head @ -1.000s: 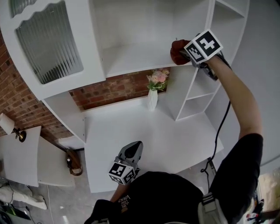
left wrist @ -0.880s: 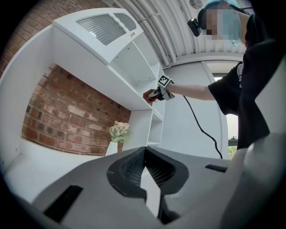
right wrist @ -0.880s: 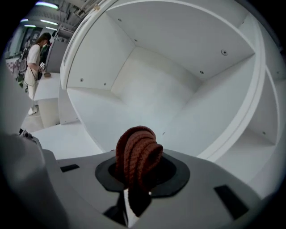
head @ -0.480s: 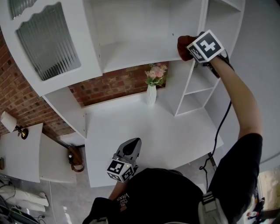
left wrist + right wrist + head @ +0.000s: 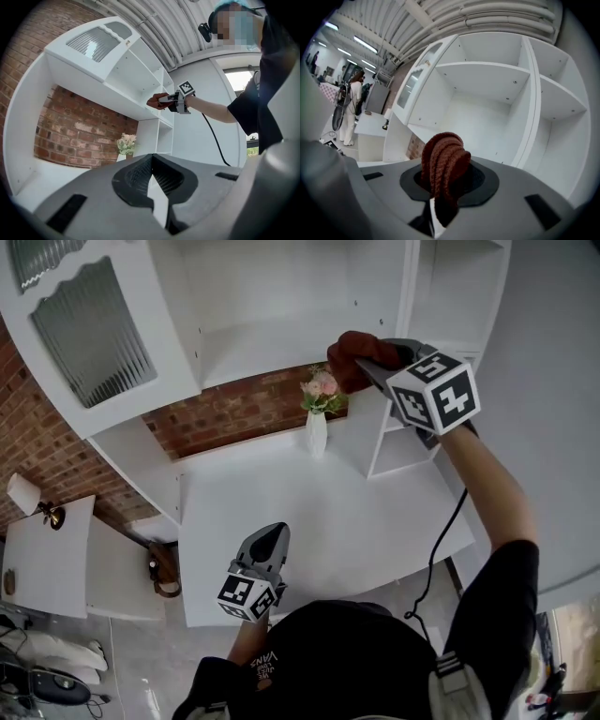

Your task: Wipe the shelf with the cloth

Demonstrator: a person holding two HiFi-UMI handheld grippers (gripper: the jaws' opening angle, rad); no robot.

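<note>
The right hand-held gripper [image 5: 373, 369] is raised in front of the white shelf [image 5: 272, 338], its jaws clamped on a bunched, reddish-brown cloth [image 5: 354, 352]. In the right gripper view the cloth [image 5: 444, 164] stands up from between the jaws as a thick roll, with the open compartment beyond it, so it looks clear of the board and not pressed on it. The left hand-held gripper [image 5: 270, 545] hangs low over the tabletop [image 5: 375, 521], its jaws together with nothing between them.

The step in hand appears to be bringing the cloth onto the board for a stroke. To do it well, the gripper should tilt so the cloth's loose bulk, not the hard jaw tips, meets the surface, then sweep from the back wall toward the front edge with light, even pressure. The grip needs to be firm, since a roll like this could drag out. The vase [image 5: 317, 432] below sits just beside the path down, so any lowering should pass well apart from it.
</note>
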